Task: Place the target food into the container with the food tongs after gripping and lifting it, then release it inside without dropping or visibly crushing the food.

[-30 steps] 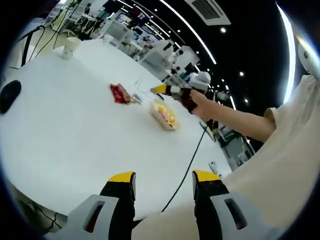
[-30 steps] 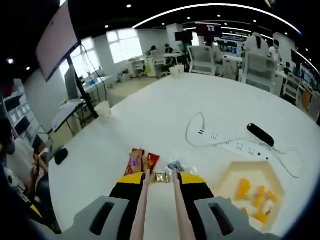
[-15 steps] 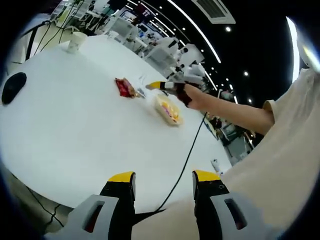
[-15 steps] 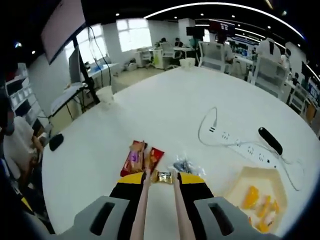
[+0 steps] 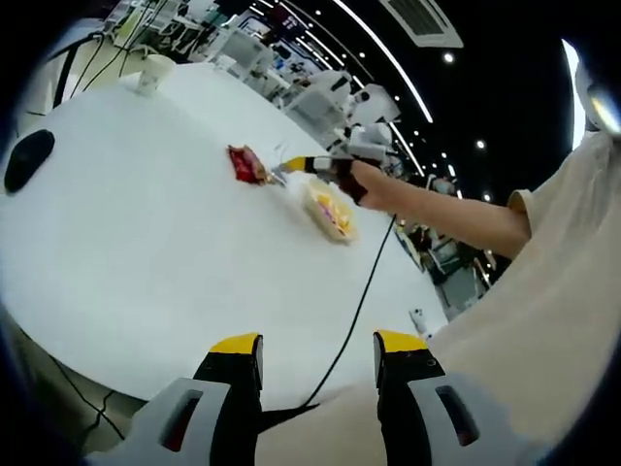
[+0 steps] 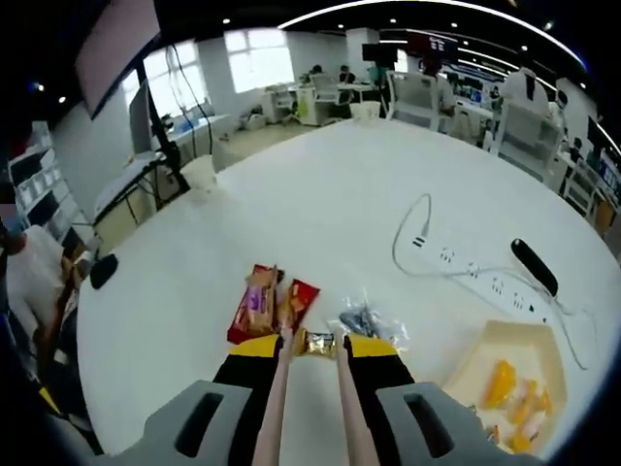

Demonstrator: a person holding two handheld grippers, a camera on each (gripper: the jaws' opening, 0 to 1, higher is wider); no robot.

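1. Candy (image 6: 317,343): small gold-foil wrapped piece w/ dark print, held between the tips of the tongs (image 6: 309,388), above the white table (image 6: 369,223).
2. Long axis runs across the right gripper view, tong arm to tong arm.
3. Right gripper (image 6: 310,351): jaws narrow, squeezing the tongs. Left gripper (image 5: 318,345): jaws wide, nothing between, hovering at table edge.
4. Container (image 6: 512,379): beige tray w/ orange pieces inside, off to the right, apart from candy.
5. Nearby: red snack packets (image 6: 272,301) just beyond tips, clear crinkly wrapper (image 6: 367,320) beside, power strip (image 6: 485,277) w/ cord further off, paper cup (image 6: 201,175) far.
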